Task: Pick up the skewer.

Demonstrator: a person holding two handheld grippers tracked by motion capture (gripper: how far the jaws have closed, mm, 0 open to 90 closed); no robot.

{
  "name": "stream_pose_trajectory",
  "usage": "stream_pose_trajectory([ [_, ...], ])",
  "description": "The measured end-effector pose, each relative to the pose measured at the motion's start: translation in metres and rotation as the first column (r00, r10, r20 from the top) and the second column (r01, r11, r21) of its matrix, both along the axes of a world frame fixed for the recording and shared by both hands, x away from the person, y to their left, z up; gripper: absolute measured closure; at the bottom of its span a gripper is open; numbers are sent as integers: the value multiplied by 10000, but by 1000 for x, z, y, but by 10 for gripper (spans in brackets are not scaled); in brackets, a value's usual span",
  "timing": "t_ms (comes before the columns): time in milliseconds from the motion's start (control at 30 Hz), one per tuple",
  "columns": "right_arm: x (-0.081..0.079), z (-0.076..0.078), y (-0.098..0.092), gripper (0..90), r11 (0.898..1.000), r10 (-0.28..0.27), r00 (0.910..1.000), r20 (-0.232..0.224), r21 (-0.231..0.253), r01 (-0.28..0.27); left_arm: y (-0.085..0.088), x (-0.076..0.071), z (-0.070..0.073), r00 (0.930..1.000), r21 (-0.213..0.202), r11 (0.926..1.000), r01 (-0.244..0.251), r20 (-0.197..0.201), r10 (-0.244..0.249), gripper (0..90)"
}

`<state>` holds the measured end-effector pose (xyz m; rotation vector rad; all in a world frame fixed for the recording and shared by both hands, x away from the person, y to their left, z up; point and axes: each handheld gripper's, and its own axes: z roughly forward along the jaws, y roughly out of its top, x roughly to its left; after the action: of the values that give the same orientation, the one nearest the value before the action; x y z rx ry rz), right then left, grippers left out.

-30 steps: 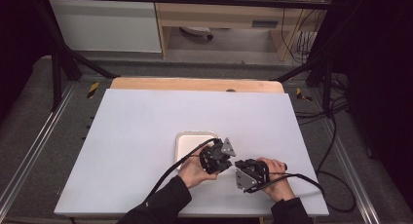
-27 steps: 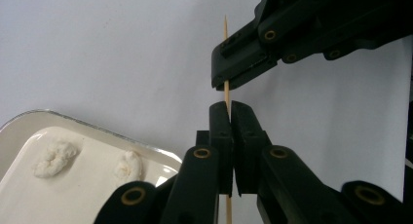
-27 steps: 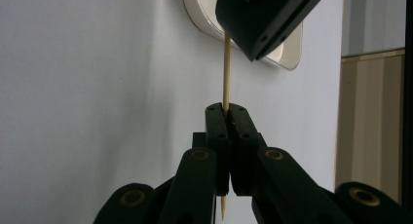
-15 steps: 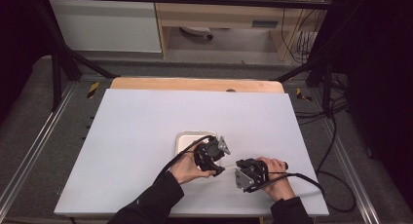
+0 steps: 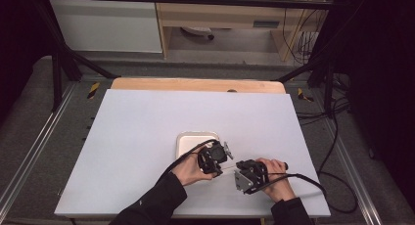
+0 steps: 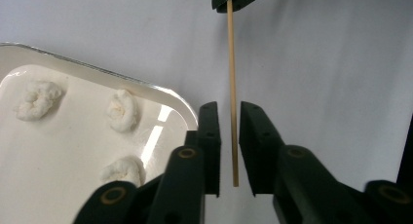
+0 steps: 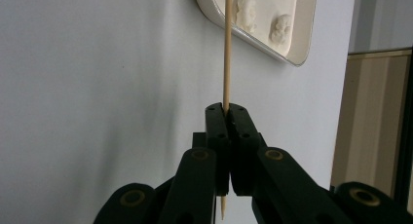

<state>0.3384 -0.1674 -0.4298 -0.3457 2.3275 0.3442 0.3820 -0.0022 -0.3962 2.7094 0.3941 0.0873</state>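
Observation:
A thin wooden skewer (image 7: pixel 227 48) is clamped in my right gripper (image 7: pixel 226 108), which is shut on it near its pointed end; the shaft runs up toward the white tray (image 7: pixel 303 39). In the left gripper view the skewer (image 6: pixel 231 63) hangs down from the right gripper's black jaws (image 6: pixel 234 0) and ends between the jaws of my left gripper (image 6: pixel 230 107). Those jaws have just been closing, but a narrow gap shows on either side of the stick. Several white doughy pieces (image 6: pixel 122 109) lie in the tray (image 6: pixel 97 70). On the table the two grippers (image 5: pixel 215 156) (image 5: pixel 247 175) face each other.
The tray (image 5: pixel 188 139) sits on a white tabletop (image 5: pixel 147 117), just behind the left hand. A wooden strip (image 5: pixel 195 84) edges the table's far side. Black cables (image 5: pixel 303 176) trail from the grippers toward the right and the front edge.
The left gripper slid a little left half a second ago and has come back beside the right gripper. The right hand has stayed still.

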Motion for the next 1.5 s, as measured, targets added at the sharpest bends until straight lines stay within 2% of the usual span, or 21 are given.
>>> stream_pose_trajectory([
  [367,-2,0,0,892,9999,73,10000,-3,-100,-73,-5,-5,-4,9988,290,9994,210,435,-223,883],
  [533,-3,1,-1,889,10000,-30,10000,11,10,30,-4,-7,-4,9981,121,9998,142,606,-149,886],
  [633,-3,3,-2,871,9996,-170,9999,-5,228,170,-2,-8,-3,9974,-18,9999,112,709,-111,886],
  [800,0,11,-7,668,9856,-910,9945,-517,1383,974,6,-9,0,9952,-280,9996,-39,974,67,886],
  [833,1,13,-10,581,9634,-1395,9846,-1049,2154,1595,8,-10,1,9948,-376,9993,-72,1012,110,886],
  [867,1,13,-10,581,9634,-1395,9846,-1049,2154,1595,10,-10,2,9943,-432,9990,-124,1049,169,886],
  [900,3,15,-16,520,9323,-1850,9719,-1455,2866,2204,13,-10,3,9936,-485,9987,-154,1113,208,886],
  [933,3,15,-16,520,9323,-1850,9719,-1455,2866,2204,16,-10,3,9932,-528,9984,-205,1137,264,886],
  [967,4,17,-19,477,9157,-1976,9652,-1714,3193,2441,19,-10,4,9923,-531,9984,-218,1203,281,886],
  [1000,5,19,-22,434,8857,-2188,9542,-2039,3688,2819,21,-9,4,9920,-569,9981,-248,1222,316,886],
  [1067,7,21,-27,346,8469,-2468,9389,-2401,4175,3294,27,-9,4,9914,-671,9971,-368,1232,449,886],
  [1100,9,22,-33,307,7964,-2736,9141,-2993,4623,3898,30,-8,4,9911,-768,9960,-450,1215,541,886],
  [1133,9,22,-33,307,7964,-2736,9141,-2993,4623,3898,32,-8,5,9910,-817,9956,-466,1212,563,886],
  [1167,11,22,-35,281,7839,-2799,9063,-3165,4697,4061,34,-8,5,9905,-866,9950,-504,1233,610,886],
  [1200,12,20,-37,240,7595,-2993,8899,-3443,4786,4406,37,-8,5,9902,-942,9941,-535,1238,650,886],
  [1233,14,19,-39,203,7329,-3359,8614,-3810,4688,4931,39,-8,5,9896,-980,9936,-564,1262,686,886],
  [1300,15,17,-42,168,7020,-3702,8312,-4148,4610,5428,45,-9,4,9883,-1098,9918,-659,1299,801,885],
  [1367,17,11,-48,127,6601,-3808,8038,-4571,4744,5825,50,-9,4,9878,-1185,9902,-736,1281,888,885],
  [1400,17,11,-48,127,6601,-3808,8038,-4571,4744,5825,52,-9,4,9875,-1233,9895,-759,1282,917,885],
  [1467,18,8,-50,98,6402,-3919,7805,-4872,4649,6116,58,-10,5,9859,-1411,9857,-919,1260,1099,885],
  [1500,19,5,-53,78,6189,-4002,7595,-5129,4600,6367,62,-10,5,9847,-1570,9824,-1017,1245,1219,885],
])
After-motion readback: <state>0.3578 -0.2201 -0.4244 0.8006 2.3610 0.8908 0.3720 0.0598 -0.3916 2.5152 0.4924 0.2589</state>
